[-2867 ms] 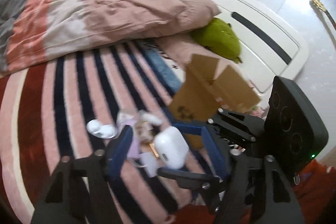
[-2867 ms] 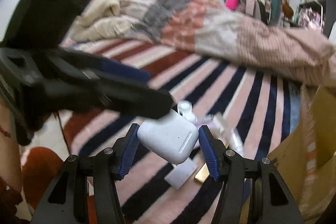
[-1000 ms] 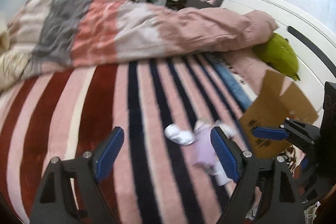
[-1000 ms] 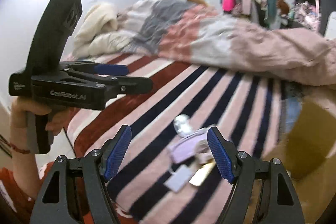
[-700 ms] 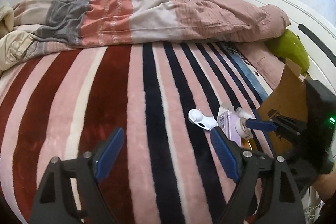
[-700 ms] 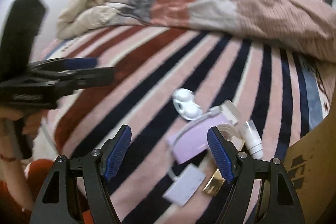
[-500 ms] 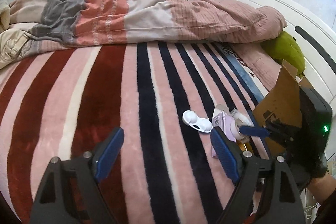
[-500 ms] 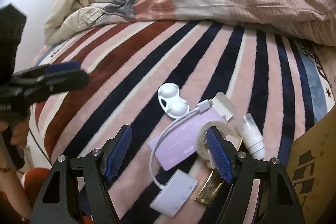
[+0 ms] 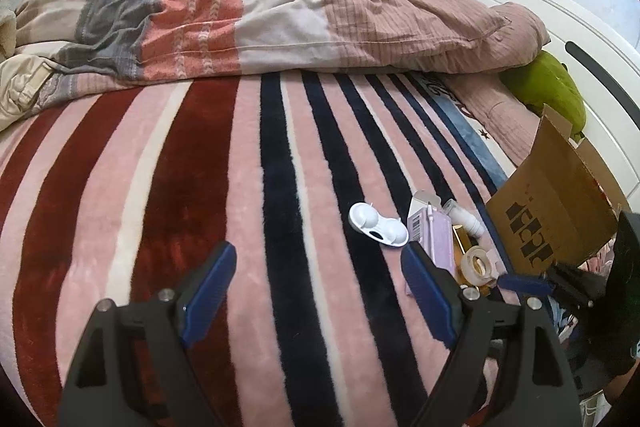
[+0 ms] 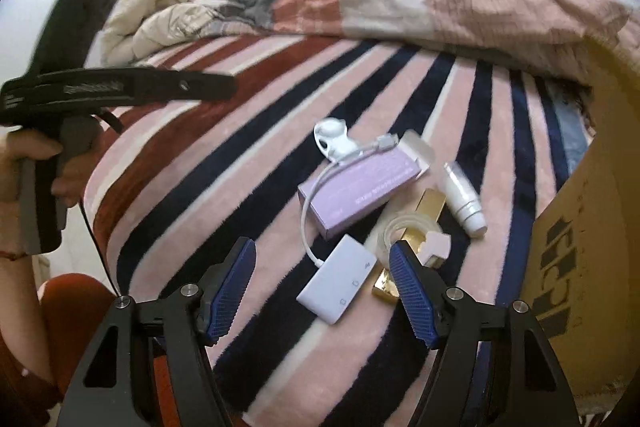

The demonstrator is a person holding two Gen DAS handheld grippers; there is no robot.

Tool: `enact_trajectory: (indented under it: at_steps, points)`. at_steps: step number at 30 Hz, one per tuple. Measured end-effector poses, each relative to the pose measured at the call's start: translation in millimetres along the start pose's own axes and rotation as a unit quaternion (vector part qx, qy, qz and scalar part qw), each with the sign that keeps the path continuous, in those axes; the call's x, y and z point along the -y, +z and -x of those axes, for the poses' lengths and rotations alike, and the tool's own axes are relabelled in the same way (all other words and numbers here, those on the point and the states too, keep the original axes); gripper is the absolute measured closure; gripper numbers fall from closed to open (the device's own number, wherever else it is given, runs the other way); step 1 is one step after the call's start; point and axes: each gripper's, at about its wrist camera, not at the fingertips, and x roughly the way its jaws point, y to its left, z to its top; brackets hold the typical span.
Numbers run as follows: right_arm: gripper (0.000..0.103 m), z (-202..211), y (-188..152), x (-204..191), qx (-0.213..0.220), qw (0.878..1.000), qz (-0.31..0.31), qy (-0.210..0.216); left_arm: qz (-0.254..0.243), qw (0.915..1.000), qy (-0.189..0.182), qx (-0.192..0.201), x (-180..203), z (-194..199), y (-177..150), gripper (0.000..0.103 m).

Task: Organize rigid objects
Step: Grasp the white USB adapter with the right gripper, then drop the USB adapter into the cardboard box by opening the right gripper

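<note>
A pile of small items lies on the striped blanket [image 10: 224, 163]: a white adapter [image 10: 336, 285] with its cable, a purple box [image 10: 360, 193], a white lens case [image 10: 330, 141], a tape roll [image 10: 404, 233], a gold piece [image 10: 430, 205] and a white tube [image 10: 466, 203]. My right gripper [image 10: 321, 245] hovers low over the adapter. Its jaws stand apart, narrowing a little, and the pads touch nothing. My left gripper [image 9: 317, 249] is open and empty, just left of the lens case [image 9: 378, 225] and purple box [image 9: 434, 235].
An open cardboard box [image 10: 592, 227] stands to the right of the pile, also seen in the left wrist view [image 9: 552, 211]. A rumpled duvet [image 9: 280, 19] covers the far side of the bed. A green plush [image 9: 556, 87] and white headboard [image 9: 580, 27] are beyond the box.
The white earbud case that my right gripper held earlier is gone from its jaws. That gripper has come down close to the adapter. The left gripper has sunk slightly and stays open.
</note>
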Motion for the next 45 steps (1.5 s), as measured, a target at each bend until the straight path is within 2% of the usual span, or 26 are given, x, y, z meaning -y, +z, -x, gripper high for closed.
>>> enact_trajectory:
  at_steps: [1, 4, 7, 10, 12, 14, 16, 21, 27, 29, 30, 31, 32, 33, 34, 35, 37, 41, 45]
  points:
    - [0.037, -1.4, -1.6, -0.3, -0.01, 1.0, -0.007, 0.01, 0.001, 1.0, 0.0, 0.0, -0.6, 0.2, -0.2, 0.021]
    - [0.047, -8.5, -8.4, -0.9, -0.03, 0.999, -0.023, 0.031, 0.005, 1.0, 0.003, 0.0, -2.5, 0.4, -0.4, 0.021]
    - [0.051, -21.3, -12.3, 1.5, -0.053, 0.998, -0.031, 0.004, 0.004, 1.0, 0.002, 0.0, -2.2, 1.6, -0.9, 0.021]
    - [0.062, -34.8, -14.6, 13.1, -0.078, 0.995, -0.068, 0.002, 0.002, 1.0, 0.003, 0.001, -2.3, 1.8, -0.8, 0.021]
    - [0.065, -36.3, -13.4, 15.4, -0.07, 0.995, -0.077, -0.001, 0.001, 1.0, 0.004, 0.0, -1.8, 1.2, -0.3, 0.021]
    - [0.074, -36.7, -11.2, 11.5, -0.064, 0.996, -0.065, -0.019, 0.0, 1.0, -0.003, -0.001, -1.0, 0.5, 0.6, 0.021]
    - [0.08, -35.7, -11.0, 6.5, -0.061, 0.996, -0.053, -0.024, -0.002, 0.9997, -0.023, -0.005, 2.2, -0.1, 0.8, 0.021]
    - [0.08, -17.1, -2.3, -10.5, -0.025, 1.0, -0.011, -0.013, -0.027, 0.9946, -0.099, -0.017, 19.8, 3.6, -2.0, 0.021]
    - [0.08, 21.3, 13.7, -23.9, 0.037, 0.999, 0.024, -0.004, 0.018, 0.9852, -0.17, -0.013, 25.1, 26.8, -5.8, 0.021]
    - [0.08, 36.7, 22.1, -27.0, 0.062, 0.997, 0.035, -0.002, 0.021, 0.9828, -0.183, -0.006, 33.1, 39.5, -2.1, 0.023]
    - [0.08, 44.8, 25.2, -27.2, 0.074, 0.996, 0.04, -0.001, 0.02, 0.9819, -0.188, -0.003, 37.0, 44.4, 1.0, 0.025]
    - [0.08, 53.8, 28.4, -28.1, 0.088, 0.995, 0.045, -0.001, 0.021, 0.9804, -0.196, 0.001, 41.5, 49.7, 4.8, 0.035]
    - [0.08, 59.5, 31.8, -28.0, 0.099, 0.994, 0.049, -0.003, 0.021, 0.9787, -0.204, 0.004, 47.1, 55.0, 9.6, 0.05]
    - [0.08, 69.2, 35.1, -26.1, 0.113, 0.992, 0.051, -0.004, 0.021, 0.9774, -0.21, 0.008, 54.1, 60.5, 15.7, 0.058]
    - [0.08, 75.1, 37.9, -24.8, 0.122, 0.991, 0.052, -0.006, 0.013, 0.9771, -0.212, 0.012, 63.3, 65.3, 22.3, 0.071]
    - [0.08, 82.4, 38.4, -21.7, 0.131, 0.99, 0.052, -0.007, 0.005, 0.9771, -0.212, 0.014, 70.8, 69.1, 26.3, 0.079]
    - [0.08, 98.4, 39.1, -12.0, 0.151, 0.987, 0.047, -0.013, -0.015, 0.9779, -0.208, 0.016, 92.0, 73.6, 37.5, 0.089]
    - [0.08, 128.3, 36.3, 19.5, 0.177, 0.984, 0.021, -0.031, -0.05, 0.9765, -0.209, 0.016, 143.5, 72.2, 59.7, 0.093]
    - [0.08, 149.7, 26.8, 59.9, 0.183, 0.982, -0.013, -0.053, -0.092, 0.9737, -0.208, -0.006, 202.2, 51.5, 79.1, 0.093]
